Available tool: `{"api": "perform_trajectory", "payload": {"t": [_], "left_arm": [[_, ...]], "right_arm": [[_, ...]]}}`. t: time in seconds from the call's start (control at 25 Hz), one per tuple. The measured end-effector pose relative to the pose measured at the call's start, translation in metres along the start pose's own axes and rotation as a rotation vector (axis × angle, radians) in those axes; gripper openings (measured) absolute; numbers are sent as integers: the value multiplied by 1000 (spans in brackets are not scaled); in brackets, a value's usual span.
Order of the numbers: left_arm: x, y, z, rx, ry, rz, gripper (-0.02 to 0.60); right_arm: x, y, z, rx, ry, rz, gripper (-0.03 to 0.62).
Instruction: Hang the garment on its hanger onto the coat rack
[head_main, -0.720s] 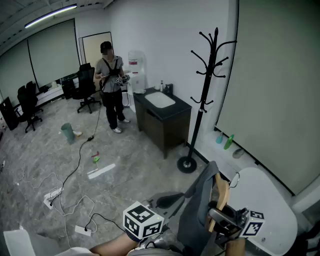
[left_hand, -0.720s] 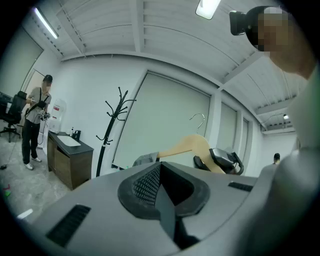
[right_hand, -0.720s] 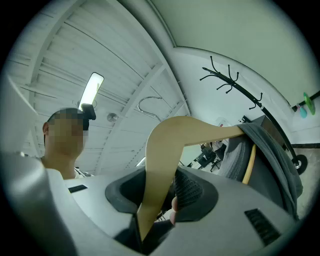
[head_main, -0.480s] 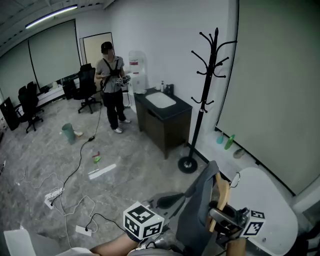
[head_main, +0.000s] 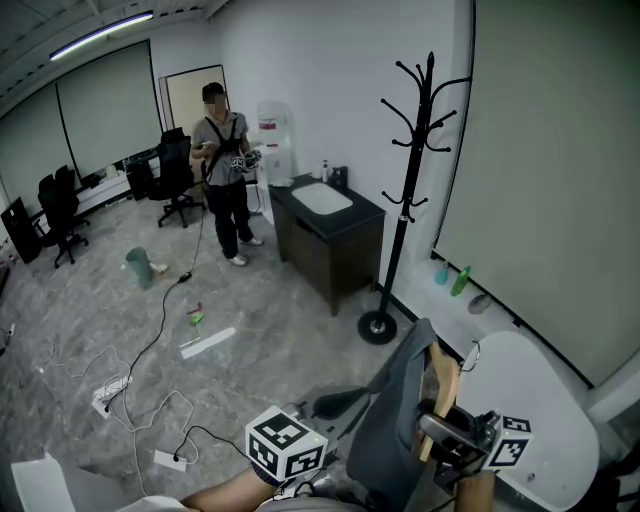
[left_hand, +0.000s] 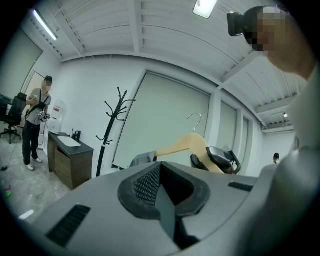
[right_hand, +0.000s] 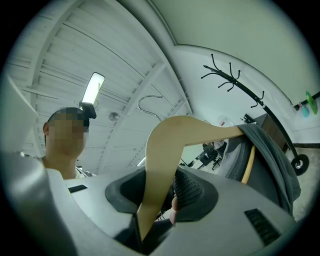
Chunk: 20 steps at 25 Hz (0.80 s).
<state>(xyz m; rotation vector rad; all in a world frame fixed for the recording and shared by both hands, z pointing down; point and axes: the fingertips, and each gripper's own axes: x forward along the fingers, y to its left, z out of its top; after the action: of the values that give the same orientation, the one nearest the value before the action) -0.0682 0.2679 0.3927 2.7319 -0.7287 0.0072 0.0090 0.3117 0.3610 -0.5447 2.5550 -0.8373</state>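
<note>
Right gripper view: right gripper (right_hand: 162, 194) pinches wooden hanger (right_hand: 170, 135).
Left gripper view: left gripper (left_hand: 161, 189), jaws pressed together.
Head view: grey garment (head_main: 395, 420) bottom centre; coat rack (head_main: 410, 170) upper right.

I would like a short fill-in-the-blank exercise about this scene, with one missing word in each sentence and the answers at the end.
The right claw is shut on a hanger made of ____.
The garment on this hanger is ____ in colour.
On the hooks of the black coat rack hangs ____.
In the head view, the coat rack stands to the ____ of the dark cabinet.
Missing words: wood; grey; nothing; right.
</note>
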Motion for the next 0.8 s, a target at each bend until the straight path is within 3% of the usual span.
{"api": "perform_trajectory", "payload": {"t": [0.8], "left_arm": [[46, -22, -5, 19, 2, 42, 5]], "right_arm": [[-29, -25, 23, 59, 46, 89, 150]]}}
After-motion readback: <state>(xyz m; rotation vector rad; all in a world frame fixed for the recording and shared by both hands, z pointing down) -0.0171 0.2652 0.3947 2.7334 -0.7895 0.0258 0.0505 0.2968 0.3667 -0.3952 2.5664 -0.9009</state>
